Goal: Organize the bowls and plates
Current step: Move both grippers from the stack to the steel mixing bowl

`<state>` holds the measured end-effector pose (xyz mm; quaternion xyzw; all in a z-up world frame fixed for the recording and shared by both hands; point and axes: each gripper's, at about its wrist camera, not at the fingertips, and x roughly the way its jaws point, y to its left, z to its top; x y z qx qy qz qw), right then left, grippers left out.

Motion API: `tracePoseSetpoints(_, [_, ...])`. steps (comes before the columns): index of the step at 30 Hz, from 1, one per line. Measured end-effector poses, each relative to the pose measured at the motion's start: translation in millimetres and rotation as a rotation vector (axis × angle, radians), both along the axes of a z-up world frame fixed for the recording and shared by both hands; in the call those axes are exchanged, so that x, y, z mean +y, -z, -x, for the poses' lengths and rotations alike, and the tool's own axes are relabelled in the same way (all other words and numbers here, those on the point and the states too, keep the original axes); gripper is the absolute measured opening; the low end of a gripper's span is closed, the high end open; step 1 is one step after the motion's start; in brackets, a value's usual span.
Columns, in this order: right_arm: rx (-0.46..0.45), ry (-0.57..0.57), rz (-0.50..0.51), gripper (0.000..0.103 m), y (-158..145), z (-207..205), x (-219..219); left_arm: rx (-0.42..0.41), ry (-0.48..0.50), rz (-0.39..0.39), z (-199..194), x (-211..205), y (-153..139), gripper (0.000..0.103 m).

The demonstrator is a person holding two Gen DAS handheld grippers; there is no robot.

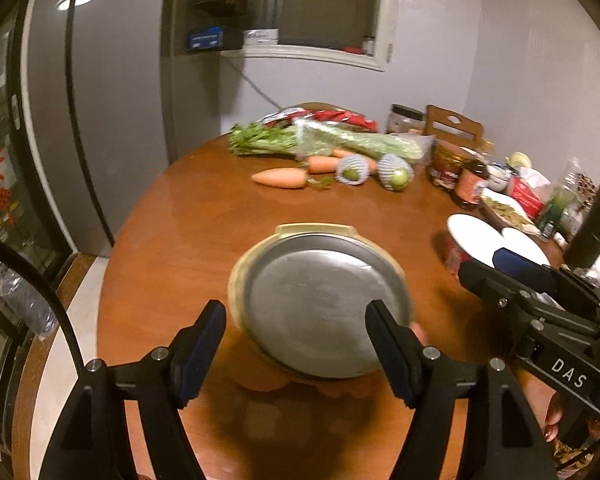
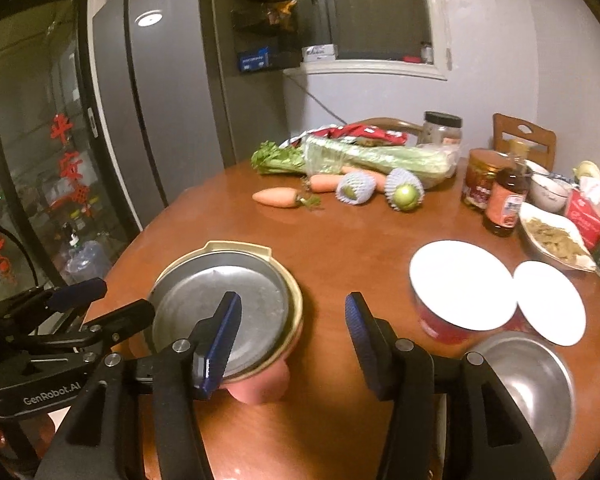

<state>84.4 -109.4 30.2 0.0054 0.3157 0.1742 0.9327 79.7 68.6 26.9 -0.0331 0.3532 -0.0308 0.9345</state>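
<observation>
Fingers (image 1: 296,354) (image 2: 292,344) apart, nothing clamped; tray (image 1: 324,308) stacked loosely on dish (image 1: 240,276), liable to slide off toward worktop (image 1: 180,220) if nudged.

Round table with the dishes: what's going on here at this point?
A person is sorting dishes on the wooden table with a handheld gripper in each hand. Both the left gripper and right gripper are open and hold nothing. A metal plate sits stacked on a beige dish over a pink bowl. To the right stand two red bowls with white insides and a steel bowl, not yet stacked. Vegetables and jars crowd the far side.
</observation>
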Motion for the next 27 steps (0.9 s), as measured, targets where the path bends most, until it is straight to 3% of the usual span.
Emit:
tracePoseSetpoints(13, [0.000, 0.190, -0.052, 0.059, -10.7, 36.2, -114.6, -0.032, 0.165, -0.033, 11.9, -97.7, -21.4, 0.072])
tracePoseSetpoints(17, [0.014, 0.290, -0.035, 0.059, -3.1, 45.7, -157.8, -0.025, 0.209, -0.031, 6.3, -128.0, -21.6, 0.073])
tracePoseSetpoints(27, [0.100, 0.367, -0.077, 0.059, 28.5, 48.9, -229.0, 0.031, 0.292, -0.008, -10.9, -191.9, 0.1, 0.073])
